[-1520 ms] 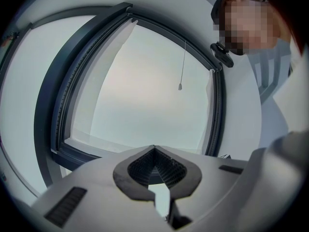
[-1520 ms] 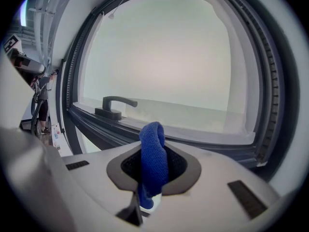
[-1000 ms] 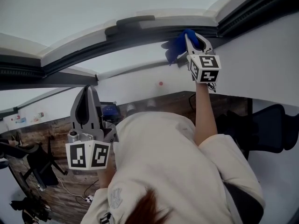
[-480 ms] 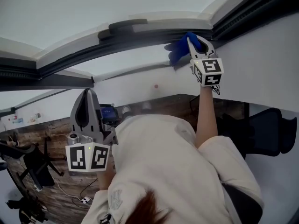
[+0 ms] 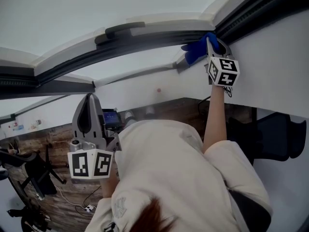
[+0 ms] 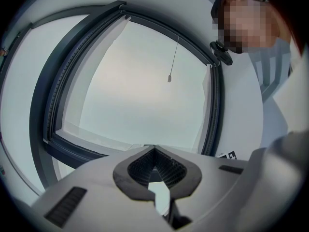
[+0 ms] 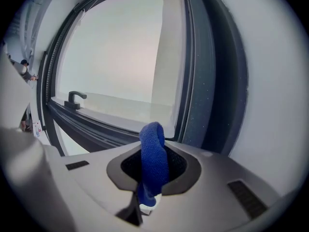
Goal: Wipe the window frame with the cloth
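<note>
Two grippers show. Nearest, the left gripper (image 5: 90, 103) hangs low beside the person's shoulder, jaws together with nothing between them. Farther up, the right gripper (image 5: 213, 46) is clamped on the blue cloth (image 5: 195, 50), which bulges past its jaws against the dark window frame (image 5: 145, 41) near the corner.
</note>
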`<state>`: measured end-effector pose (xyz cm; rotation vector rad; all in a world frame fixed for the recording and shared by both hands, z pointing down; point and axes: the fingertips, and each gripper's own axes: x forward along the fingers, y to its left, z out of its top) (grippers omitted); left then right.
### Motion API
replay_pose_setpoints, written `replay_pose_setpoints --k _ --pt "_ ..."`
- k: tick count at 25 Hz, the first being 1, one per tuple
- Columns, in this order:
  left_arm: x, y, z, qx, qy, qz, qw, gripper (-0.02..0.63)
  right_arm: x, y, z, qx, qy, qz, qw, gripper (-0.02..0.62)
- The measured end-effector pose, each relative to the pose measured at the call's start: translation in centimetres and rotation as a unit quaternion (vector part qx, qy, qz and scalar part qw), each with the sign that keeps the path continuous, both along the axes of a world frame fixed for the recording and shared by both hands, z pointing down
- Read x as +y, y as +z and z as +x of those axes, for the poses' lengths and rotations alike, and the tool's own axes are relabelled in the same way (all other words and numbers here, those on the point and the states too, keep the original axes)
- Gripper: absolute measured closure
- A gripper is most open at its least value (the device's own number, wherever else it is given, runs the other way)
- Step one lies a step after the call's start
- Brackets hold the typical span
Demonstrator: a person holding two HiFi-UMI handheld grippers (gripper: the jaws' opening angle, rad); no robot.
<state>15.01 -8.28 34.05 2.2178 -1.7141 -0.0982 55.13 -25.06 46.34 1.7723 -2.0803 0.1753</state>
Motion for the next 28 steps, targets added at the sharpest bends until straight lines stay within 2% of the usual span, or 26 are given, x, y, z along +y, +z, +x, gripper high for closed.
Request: replay_pose_setpoints --k 2,4,8,13,19,22,28 --pt "-0.1 0.0 0.3 0.000 0.004 0.000 1.0000 0.601 0.7 -0.5 -0.9 -0.023 -0.008 0.009 1.000 0.541" --pt "-0.2 0.0 0.6 -0.001 0.010 -0.001 0.9999 0.601 2.2 -1.8 -3.4 -0.055 -0.043 0.027 0.997 0.541" --pt "-0.9 0.1 1.5 -0.002 0.032 -0.003 0.9995 0.601 6.5 -4.9 -10.1 -0.101 -0.133 0.054 0.984 0.541" --pt "-1.7 0.2 3.4 -0.003 0.073 -0.002 0.9973 0.601 11.2 -8.0 -15.1 -0.127 -0.186 0.077 0.971 0.541" --pt "-2.0 0.2 5.8 0.001 0.126 0.000 0.9920 0.601 14.7 -9.4 -16.8 -0.122 -0.196 0.087 0.969 0.541" --pt "-1.9 0.5 6.8 0.004 0.151 -0.003 0.9886 0.600 15.9 -9.6 -16.6 -0.127 -0.179 0.100 0.971 0.541" --pt "-1.6 1.4 7.9 0.000 0.187 -0.010 0.9824 0.600 18.8 -8.7 -15.8 -0.141 -0.136 0.095 0.976 0.541"
